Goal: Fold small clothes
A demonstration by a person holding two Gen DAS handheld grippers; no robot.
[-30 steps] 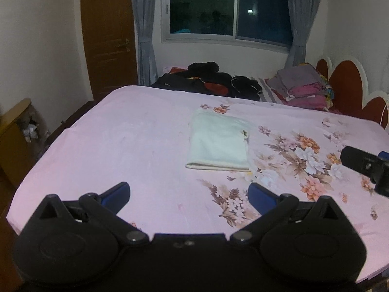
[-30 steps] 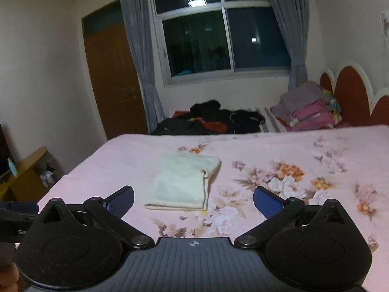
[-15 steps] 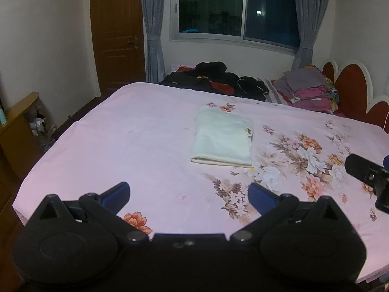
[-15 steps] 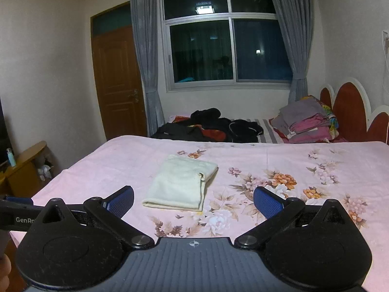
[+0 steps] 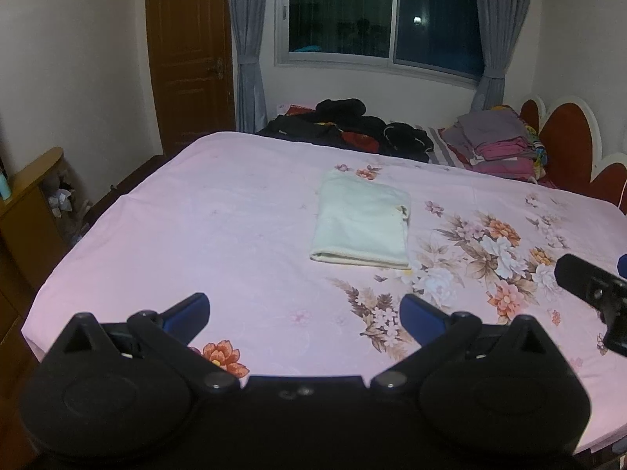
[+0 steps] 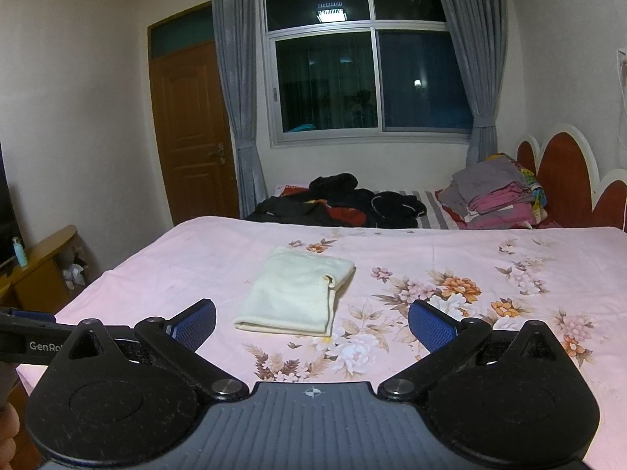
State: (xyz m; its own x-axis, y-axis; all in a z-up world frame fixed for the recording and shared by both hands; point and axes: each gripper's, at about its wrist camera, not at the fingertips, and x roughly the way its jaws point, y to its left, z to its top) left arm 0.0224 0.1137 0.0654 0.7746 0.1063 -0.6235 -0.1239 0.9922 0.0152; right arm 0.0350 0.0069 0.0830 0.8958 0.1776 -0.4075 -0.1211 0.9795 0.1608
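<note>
left hand-held gripper (image 5: 303, 311): fingers spread wide, nothing between them; blue pads (image 5: 187, 310) face inward; held over the near edge of the bed, well short of the folded cloth; seen from the right wrist as a black bar (image 6: 23, 337) at the left edge, lettering "GenRo" readable
right hand-held gripper (image 6: 312, 323): fingers spread wide, holding nothing; blue textured pads (image 6: 431, 327) visible; sits above the near part of the bed, the cloth ahead and slightly left; its tip shows in the left wrist view at the right edge (image 5: 591, 293)
folded cloth (image 5: 362, 221): pale cream small garment, folded into a neat rectangle; lies flat on the bed, about mid-bed, apart from both grippers; folded edge toward the cameras, layered edge on its right side; also (image 6: 298, 291)
bed (image 5: 196, 215): pink sheet with orange and white flower print, mostly on the right half; one flower near the front edge by the left gripper
dark clothes pile (image 5: 345, 125): black garments with some red, heaped beyond the far edge of the bed under the window
folded stack (image 5: 497, 145): grey and pink textiles piled at far right, just beside the headboard
headboard (image 5: 564, 137): red scalloped panels with white trim, right side
window (image 6: 368, 82): dark outside; grey curtains either side
door (image 6: 188, 125): brown wood, closed, left of the window
shelf (image 6: 43, 258): wooden, far left; small teal bottle (image 6: 19, 250) on it
hand: sliver of skin at the bottom left corner of the right wrist view (image 6: 8, 427)
</note>
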